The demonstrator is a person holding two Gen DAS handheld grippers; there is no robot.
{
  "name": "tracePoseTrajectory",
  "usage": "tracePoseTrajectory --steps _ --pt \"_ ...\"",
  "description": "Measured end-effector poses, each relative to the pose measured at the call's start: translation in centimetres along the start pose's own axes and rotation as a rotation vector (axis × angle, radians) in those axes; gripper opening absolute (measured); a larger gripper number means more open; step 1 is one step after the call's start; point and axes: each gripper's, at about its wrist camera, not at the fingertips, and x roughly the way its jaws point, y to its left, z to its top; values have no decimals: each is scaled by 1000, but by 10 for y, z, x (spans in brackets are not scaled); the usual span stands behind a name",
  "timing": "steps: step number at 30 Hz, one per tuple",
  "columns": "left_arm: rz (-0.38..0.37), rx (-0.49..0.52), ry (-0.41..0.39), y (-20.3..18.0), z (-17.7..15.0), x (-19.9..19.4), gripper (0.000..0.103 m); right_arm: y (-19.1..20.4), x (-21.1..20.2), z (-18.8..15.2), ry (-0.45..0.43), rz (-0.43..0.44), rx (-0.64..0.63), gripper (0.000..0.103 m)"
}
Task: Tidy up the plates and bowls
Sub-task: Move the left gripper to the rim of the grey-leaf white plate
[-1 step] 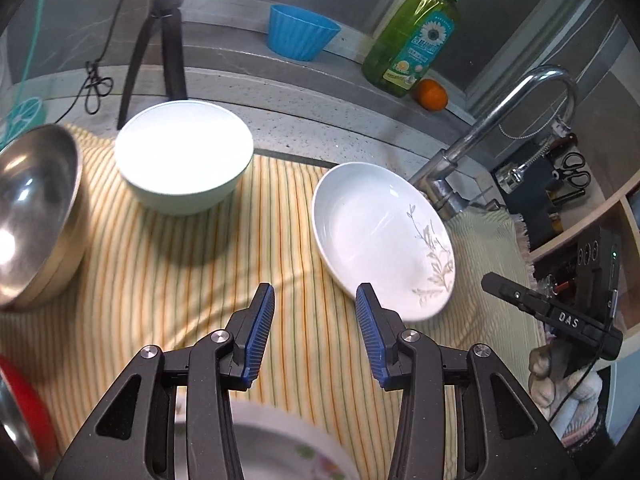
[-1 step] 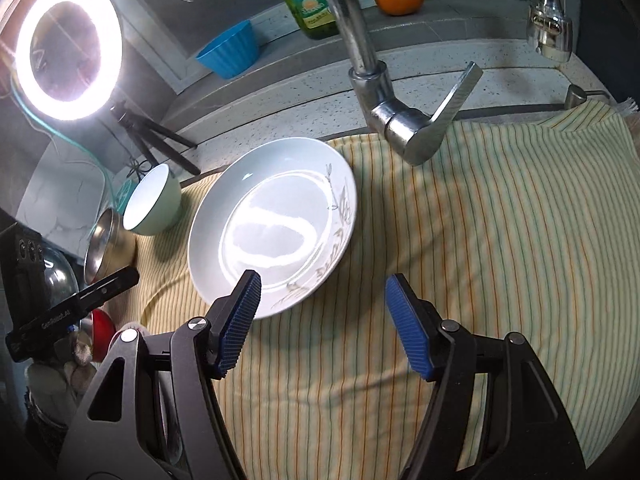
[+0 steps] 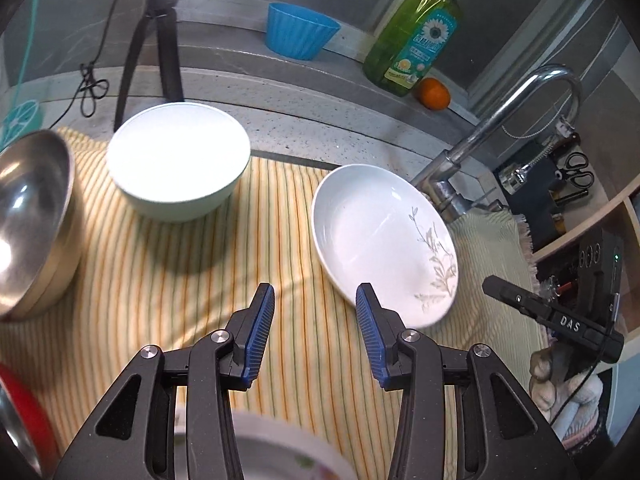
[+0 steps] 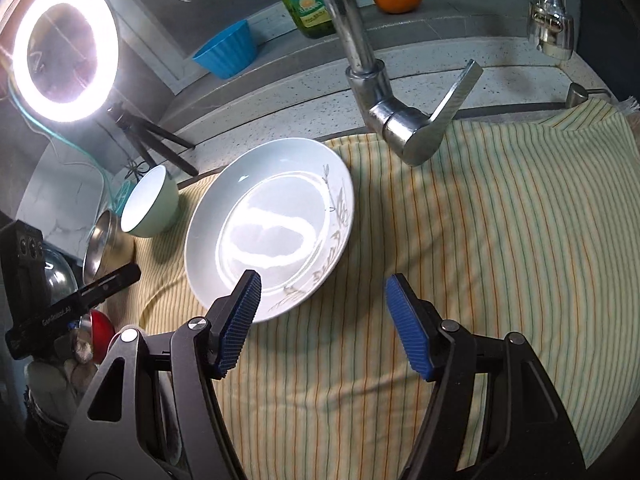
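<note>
Hovering spread and empty, the left gripper (image 3: 315,320) and right gripper (image 4: 322,318) flank the white plate (image 4: 269,224), probably lining up a rim grab.

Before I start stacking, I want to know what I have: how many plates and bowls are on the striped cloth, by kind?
White plate with a leaf print: 1
Pale green ceramic bowl with a white inside: 1
Stainless steel bowl: 1
Total: 3
A patterned rim shows at the left view's bottom edge; too cut off to count.
</note>
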Motion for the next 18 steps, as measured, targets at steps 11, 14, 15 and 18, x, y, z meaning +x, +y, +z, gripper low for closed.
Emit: tracePoseTrajectory --steps 11,14,15,18 --pt "21 -1 56 0 33 51 38 -8 32 18 41 20 3 57" --pt "7 -17 75 3 38 62 36 -9 38 22 51 25 6 48" --pt "3 -21 80 4 39 64 34 -10 41 24 61 31 9 42" --pt "-4 -28 94 4 41 70 26 -10 49 27 77 35 12 41"
